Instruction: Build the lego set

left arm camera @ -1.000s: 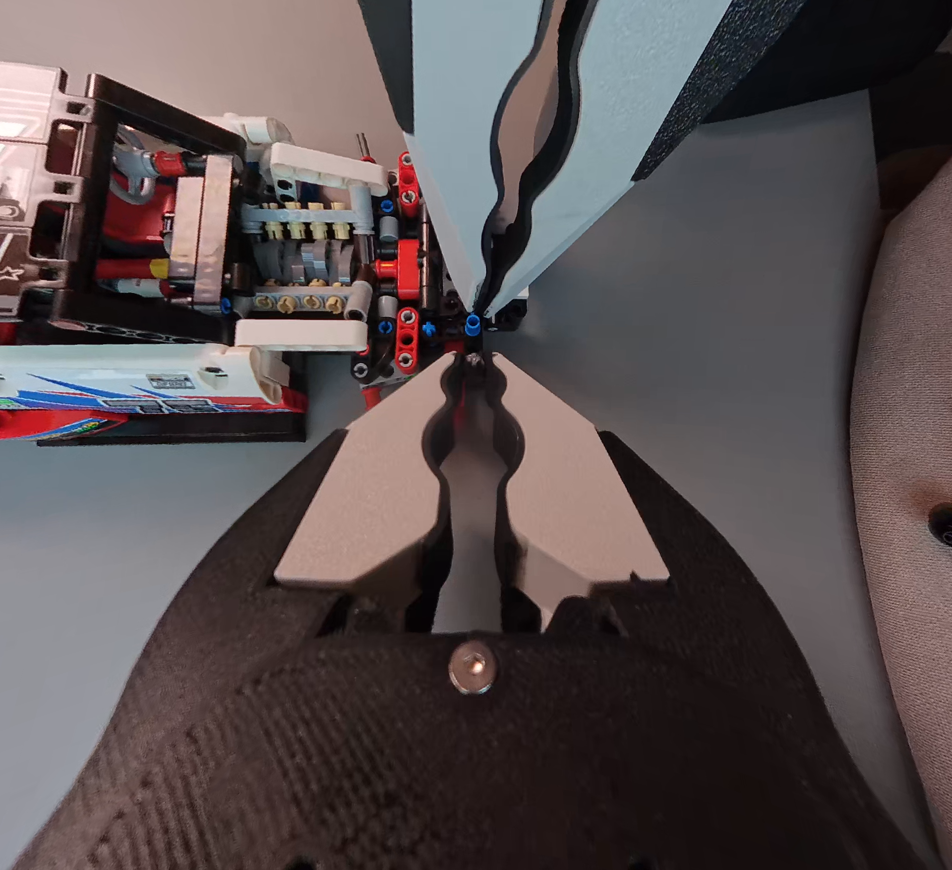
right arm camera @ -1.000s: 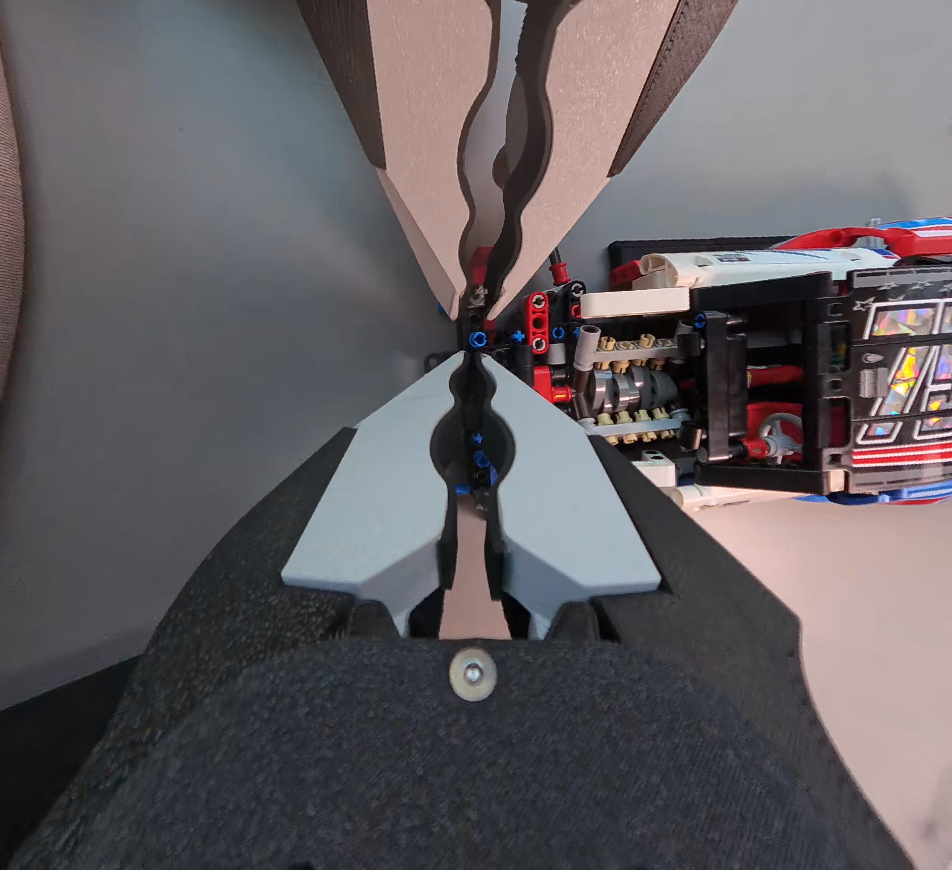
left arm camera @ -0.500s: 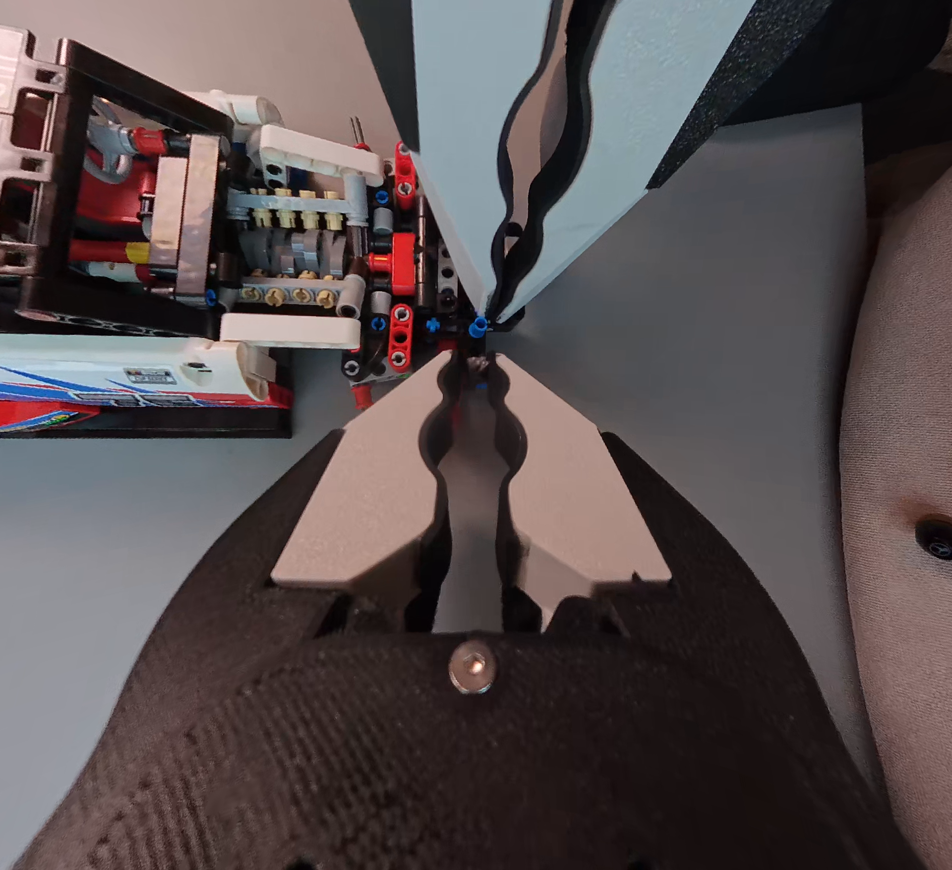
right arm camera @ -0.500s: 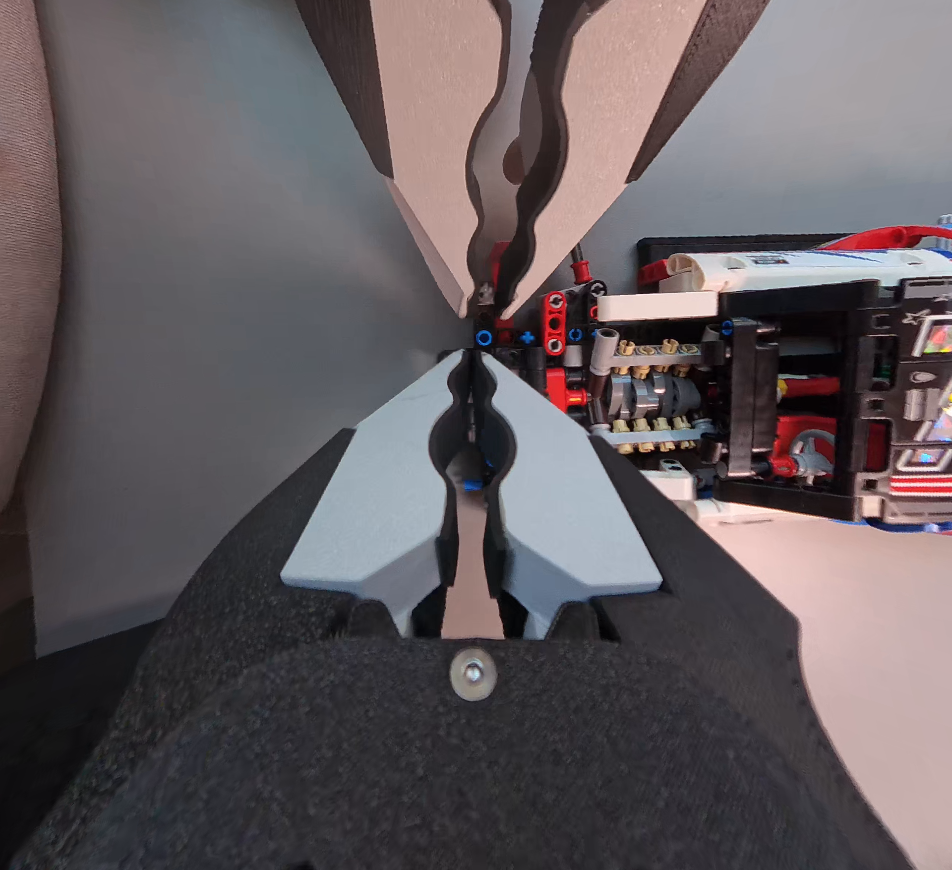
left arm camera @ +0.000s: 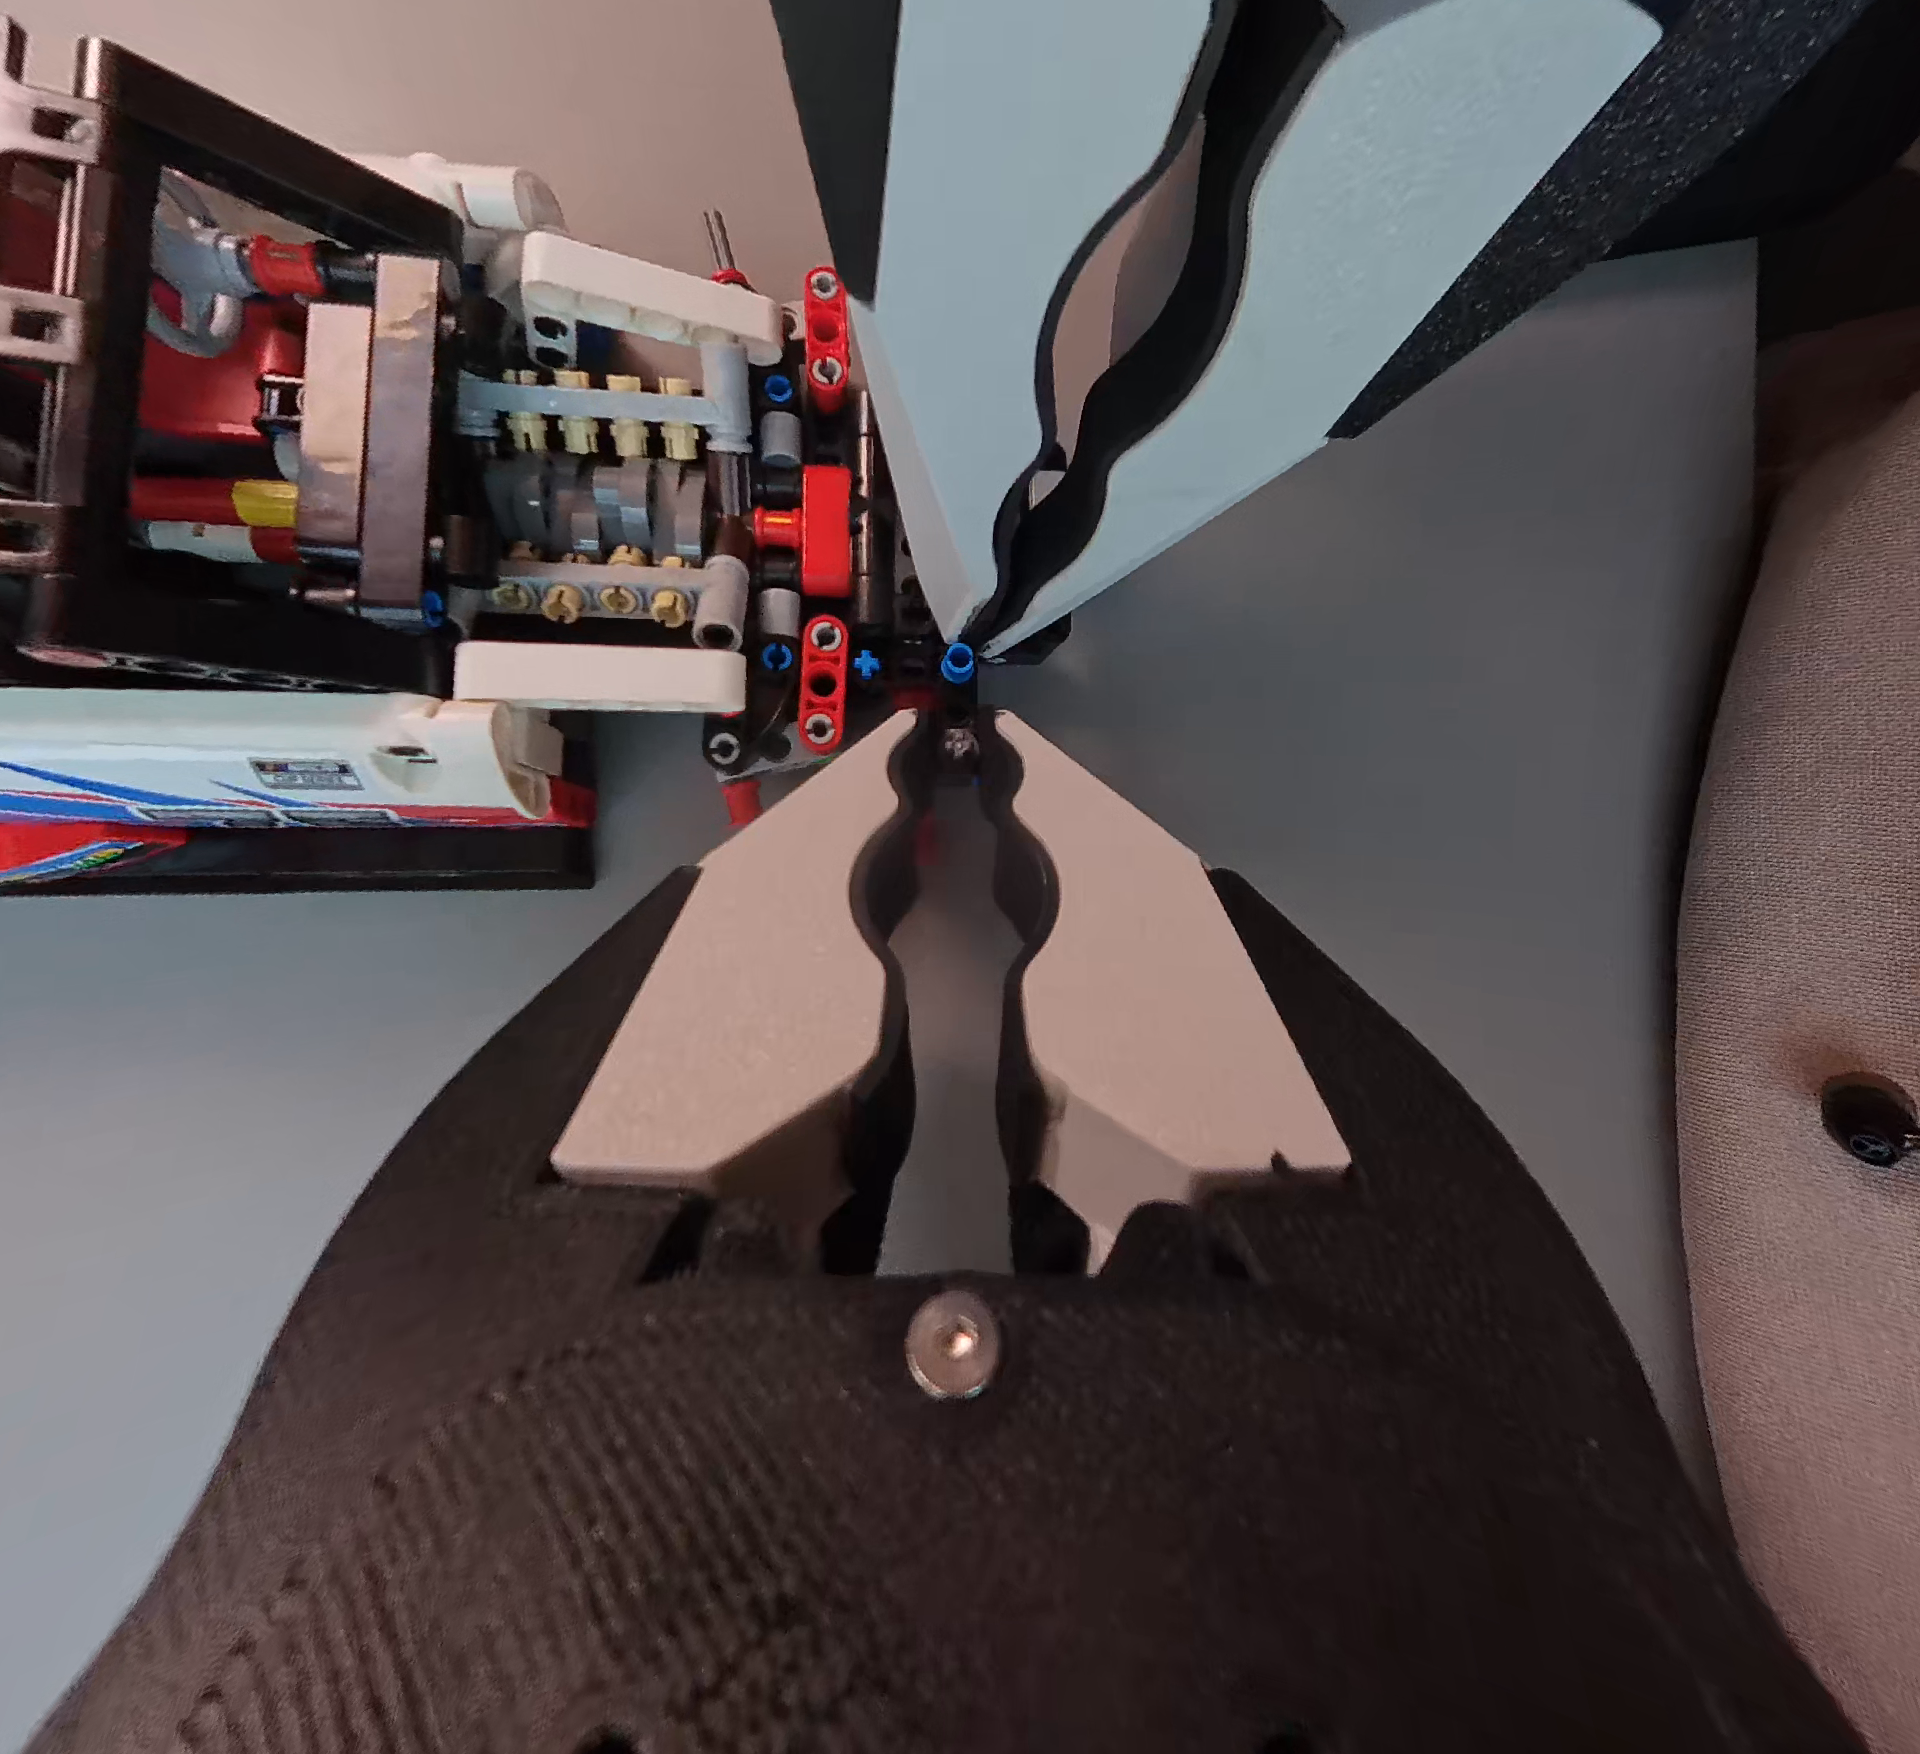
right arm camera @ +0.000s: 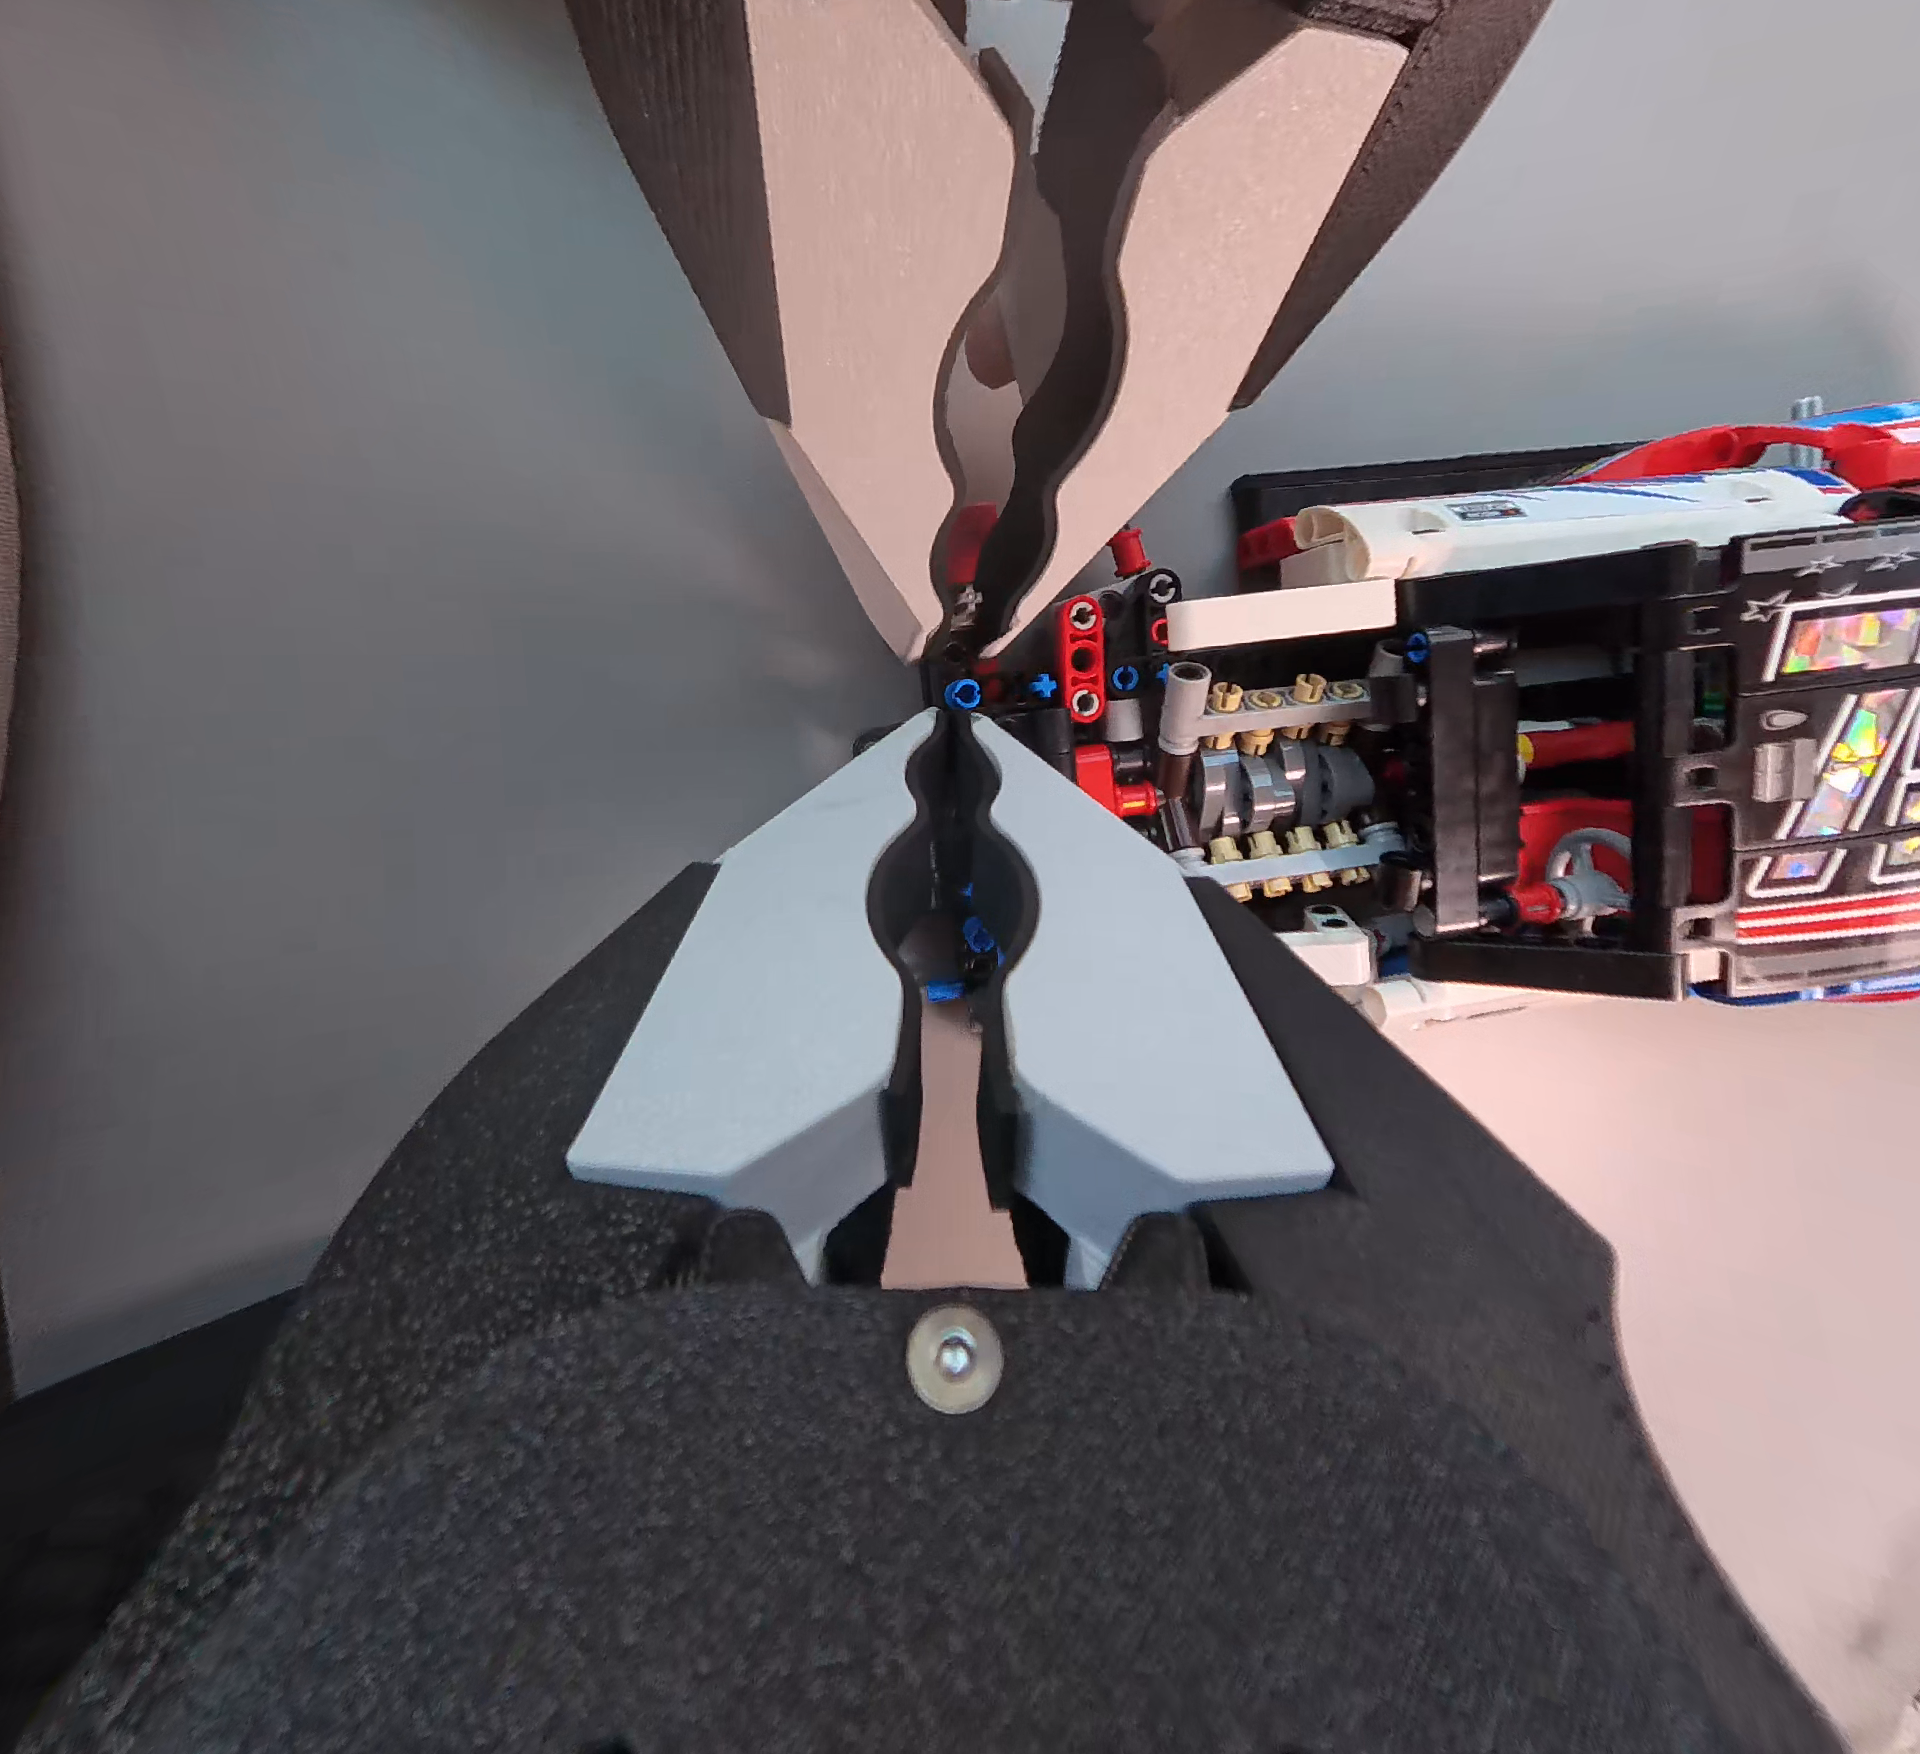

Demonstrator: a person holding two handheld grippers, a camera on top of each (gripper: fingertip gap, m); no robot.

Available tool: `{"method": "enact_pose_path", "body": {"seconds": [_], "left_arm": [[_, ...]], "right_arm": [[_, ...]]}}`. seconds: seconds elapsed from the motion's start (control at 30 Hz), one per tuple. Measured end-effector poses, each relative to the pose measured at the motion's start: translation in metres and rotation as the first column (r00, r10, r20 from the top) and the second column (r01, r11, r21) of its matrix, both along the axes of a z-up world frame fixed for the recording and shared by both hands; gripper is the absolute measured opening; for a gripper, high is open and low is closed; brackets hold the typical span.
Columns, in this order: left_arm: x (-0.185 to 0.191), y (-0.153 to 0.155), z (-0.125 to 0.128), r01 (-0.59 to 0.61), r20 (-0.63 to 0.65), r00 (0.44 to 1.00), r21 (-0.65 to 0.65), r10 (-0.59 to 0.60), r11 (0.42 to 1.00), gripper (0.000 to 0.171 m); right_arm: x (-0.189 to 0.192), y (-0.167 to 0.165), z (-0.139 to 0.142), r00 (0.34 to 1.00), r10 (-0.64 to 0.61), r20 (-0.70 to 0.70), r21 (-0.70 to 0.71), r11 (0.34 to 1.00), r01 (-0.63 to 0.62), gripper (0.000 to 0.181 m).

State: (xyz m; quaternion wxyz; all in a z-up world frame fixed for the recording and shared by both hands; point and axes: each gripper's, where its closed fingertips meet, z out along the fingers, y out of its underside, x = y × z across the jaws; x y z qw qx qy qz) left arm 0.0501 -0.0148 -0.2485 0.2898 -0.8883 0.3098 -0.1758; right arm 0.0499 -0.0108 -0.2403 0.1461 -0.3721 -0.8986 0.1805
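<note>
The lego car model (left arm camera: 582,499) lies on the grey table, with a white, red and blue body, a black frame and a grey engine block; it also shows in the right wrist view (right arm camera: 1455,769). My left gripper (left arm camera: 956,740), with beige fingers, is shut on a small grey piece (left arm camera: 956,748) at the model's black rear end. My right gripper (right arm camera: 952,717), with light blue fingers, is shut on a black beam with blue pins (right arm camera: 966,935) at that same end. The two grippers meet tip to tip at a blue pin (left arm camera: 957,662). The left gripper reaches in from above in the right wrist view (right arm camera: 961,639).
A beige upholstered chair (left arm camera: 1829,873) stands close along the right side of the table (left arm camera: 1403,665). A dark edge (right arm camera: 104,1455) shows at the lower left of the right wrist view. My left and right fingertips are right by each other.
Both grippers stay shut at the model's rear end. The model and both grippers have swung a little, so the car sits more tilted in the left wrist view.
</note>
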Motion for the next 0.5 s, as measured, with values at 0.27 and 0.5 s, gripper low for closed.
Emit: {"method": "enact_pose_path", "body": {"seconds": [0.27, 0.5], "left_arm": [[0.0015, 0.0014, -0.0003, 0.012, 0.004, 1.000, -0.033, -0.012, 0.999, 0.006], [0.0018, 0.0017, -0.0006, 0.006, -0.014, 1.000, -0.031, -0.007, 1.000, 0.006]], "right_arm": [[0.0020, 0.0025, -0.0008, 0.999, 0.030, 0.031, 0.005, 1.000, -0.030, 0.000], [0.0022, 0.0022, -0.0010, 0.999, 0.043, 0.025, 0.003, 0.999, -0.043, 0.000]]}}
